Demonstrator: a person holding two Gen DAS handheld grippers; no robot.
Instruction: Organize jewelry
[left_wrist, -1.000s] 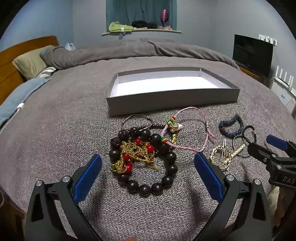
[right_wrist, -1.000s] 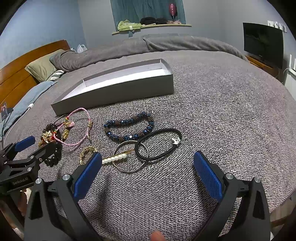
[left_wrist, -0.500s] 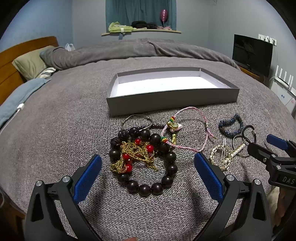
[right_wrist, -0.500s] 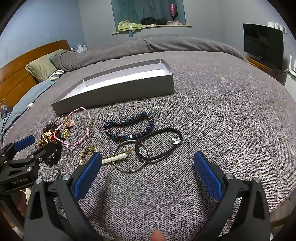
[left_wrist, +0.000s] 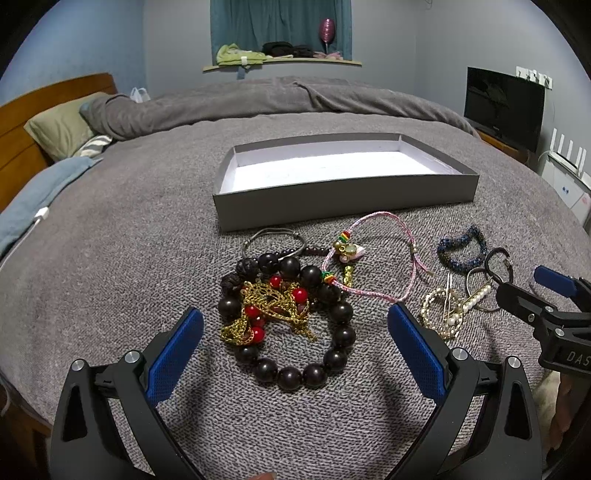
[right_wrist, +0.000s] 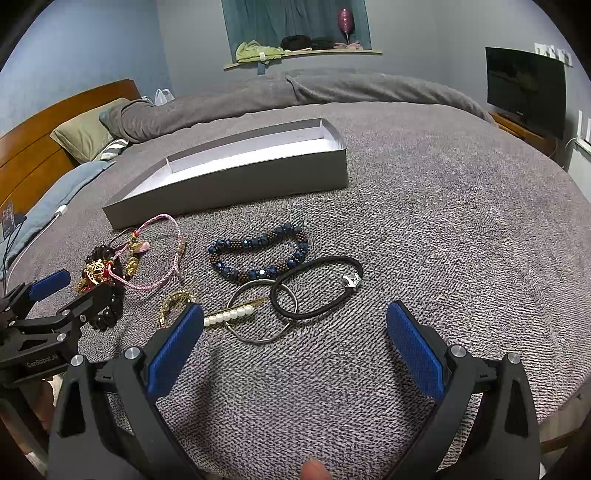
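Left gripper (left_wrist: 295, 343) held wide open over dark bead bracelet (left_wrist: 291, 317); gold chain (left_wrist: 273, 306) piled on it. Pink cord bracelet (left_wrist: 373, 258) lies beside, grey box (left_wrist: 343, 199) beyond. Right gripper (left_wrist: 532, 288) seen near the pearl clip (left_wrist: 476, 295).

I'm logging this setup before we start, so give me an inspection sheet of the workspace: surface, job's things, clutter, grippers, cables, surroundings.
Surface: grey blanket on a bed.
Job's things: open grey box, nothing in it; dark bead bracelet ringing a gold chain; pink cord bracelet; blue bead bracelet; black hair tie overlapping a metal ring; pearl clip. All lie outside the box.
Clutter: nothing seen.
Grippers: left gripper open, above the dark beads; right gripper open, near the ring.
Cables: white cable at the bed's left edge.
Surroundings: pillow, TV, window shelf.
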